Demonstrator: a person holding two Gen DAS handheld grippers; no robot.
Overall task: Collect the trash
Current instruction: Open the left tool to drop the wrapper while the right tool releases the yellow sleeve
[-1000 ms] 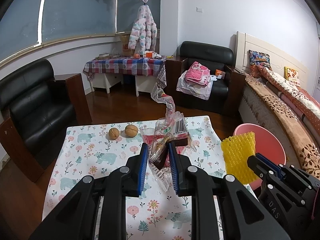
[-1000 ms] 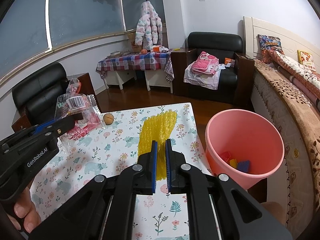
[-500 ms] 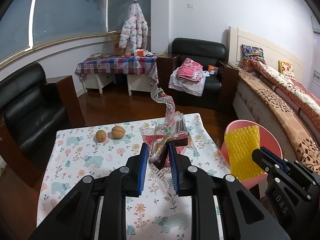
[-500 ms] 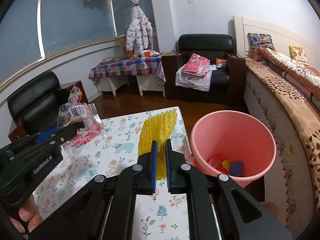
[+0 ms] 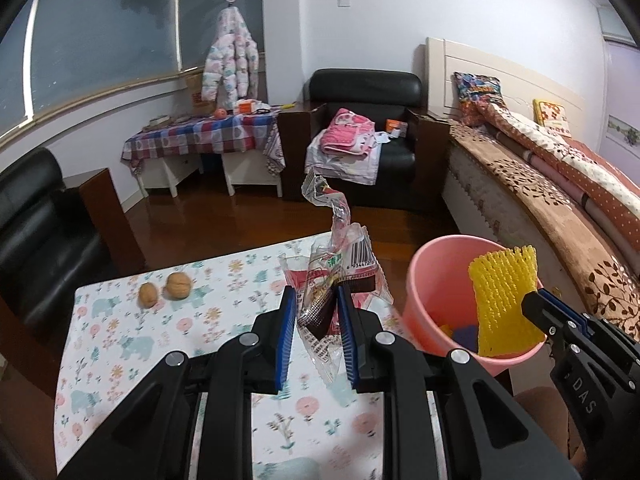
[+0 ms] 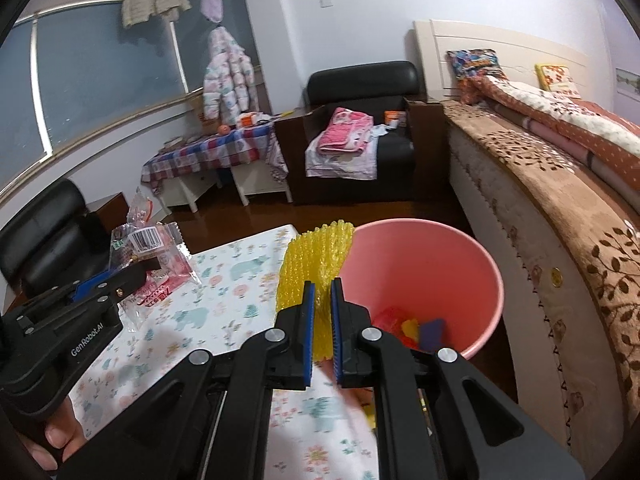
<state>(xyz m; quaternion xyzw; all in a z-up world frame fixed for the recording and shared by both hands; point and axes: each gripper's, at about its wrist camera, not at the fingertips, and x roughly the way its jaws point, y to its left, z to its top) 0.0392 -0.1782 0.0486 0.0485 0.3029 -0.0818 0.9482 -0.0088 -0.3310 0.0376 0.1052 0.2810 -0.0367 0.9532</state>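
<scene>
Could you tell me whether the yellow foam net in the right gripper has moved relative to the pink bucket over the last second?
Yes. The yellow foam net has shifted right, from over the table to overlapping the pink bucket rim.

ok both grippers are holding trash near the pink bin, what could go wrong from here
1. The yellow foam net held by the right gripper looks to be over the pink bin's near rim, so releasing now might drop it on the table.
2. The crinkly snack wrapper in the left gripper is over the table, not the bin; its long tail could snag the rim.
3. Two walnuts sit on the table and could be swept up as trash.
</scene>
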